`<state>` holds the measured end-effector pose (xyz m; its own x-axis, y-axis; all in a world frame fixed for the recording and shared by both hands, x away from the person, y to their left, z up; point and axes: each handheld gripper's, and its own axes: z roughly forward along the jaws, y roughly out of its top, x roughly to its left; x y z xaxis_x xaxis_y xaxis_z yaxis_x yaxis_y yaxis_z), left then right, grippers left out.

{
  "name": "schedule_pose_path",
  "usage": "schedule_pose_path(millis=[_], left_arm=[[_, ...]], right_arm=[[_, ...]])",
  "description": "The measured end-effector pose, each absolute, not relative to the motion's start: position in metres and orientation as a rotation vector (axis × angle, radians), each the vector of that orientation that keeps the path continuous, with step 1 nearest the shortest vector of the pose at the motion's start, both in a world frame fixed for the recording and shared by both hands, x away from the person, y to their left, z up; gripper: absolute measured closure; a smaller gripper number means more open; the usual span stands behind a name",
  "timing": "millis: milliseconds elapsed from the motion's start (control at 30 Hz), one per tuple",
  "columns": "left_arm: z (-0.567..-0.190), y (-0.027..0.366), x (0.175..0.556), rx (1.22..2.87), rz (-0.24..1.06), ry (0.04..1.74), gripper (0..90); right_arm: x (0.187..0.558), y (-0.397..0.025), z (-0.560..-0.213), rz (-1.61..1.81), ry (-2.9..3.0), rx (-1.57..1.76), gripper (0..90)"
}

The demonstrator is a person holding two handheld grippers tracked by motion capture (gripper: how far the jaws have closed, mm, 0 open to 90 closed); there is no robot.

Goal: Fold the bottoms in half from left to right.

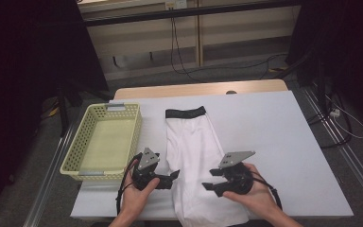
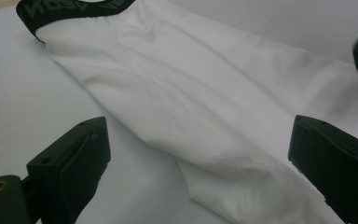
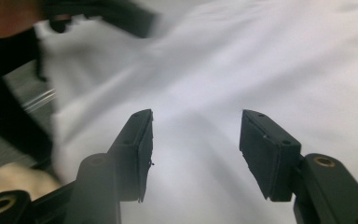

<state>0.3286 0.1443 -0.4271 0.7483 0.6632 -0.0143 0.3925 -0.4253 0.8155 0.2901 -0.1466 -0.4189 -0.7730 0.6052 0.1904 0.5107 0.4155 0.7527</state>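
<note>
**A:** Both grippers are low at the near edge of the table, and between them lies the white garment [image 1: 194, 156], stretched lengthwise on the white table cover [image 1: 274, 137] with its black waistband [image 1: 185, 112] at the far end. What does the left side show?

**B:** The left gripper [image 1: 174, 175] sits at the garment's left edge, held in the person's left hand [image 1: 134, 194]. Its jaws are spread wide. In the left gripper view the two black pads stand far apart, one over bare table cover and the other over white cloth, with the garment's edge running through the gap. Nothing is pinched between them.

**A:** Any contact with the fabric?

**B:** Hard to call. From above, the jaw tip sits right at the cloth's edge, but whether it touches cannot be told.

**A:** And the right?

**B:** The right gripper [image 1: 211, 180] comes in from the other side, in the right hand [image 1: 255, 196], its jaws pointing left over the garment's lower part. In the right gripper view the pads are parted with a clear gap, white fabric showing between and beyond them. Open too, then, and gripping nothing.

**A:** So the two jaw sets face each other across the cloth?

**B:** Yes, near each other, with a strip of garment between. The yellow basket [image 1: 137, 127] stands to the left of the garment, just beyond the left gripper, with no cloth in it
</note>
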Motion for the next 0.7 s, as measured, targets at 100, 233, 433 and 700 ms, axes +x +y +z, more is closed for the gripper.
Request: schedule_pose_path(millis=[100, 233, 433, 700], left_arm=[[-0.428, 0.143, 0.329, 2.070, 0.382, 0.788, 5.6], [-0.430, 0.142, 0.330, 2.079, 0.379, 0.785, 5.5], [-0.431, 0.144, 0.330, 2.094, 0.383, 0.791, 5.6], [-0.431, 0.143, 0.331, 2.089, 0.378, 0.793, 5.6]], right_arm=[[0.308, -0.170, -0.423, 1.253, 2.480, 1.114, 46.2], [0.326, -0.189, -0.434, 1.191, 2.434, 1.221, 48.8], [0.332, -0.187, -0.441, 1.101, 2.429, 1.210, 49.5], [0.334, -0.182, -0.450, 0.999, 2.437, 1.228, 53.0]])
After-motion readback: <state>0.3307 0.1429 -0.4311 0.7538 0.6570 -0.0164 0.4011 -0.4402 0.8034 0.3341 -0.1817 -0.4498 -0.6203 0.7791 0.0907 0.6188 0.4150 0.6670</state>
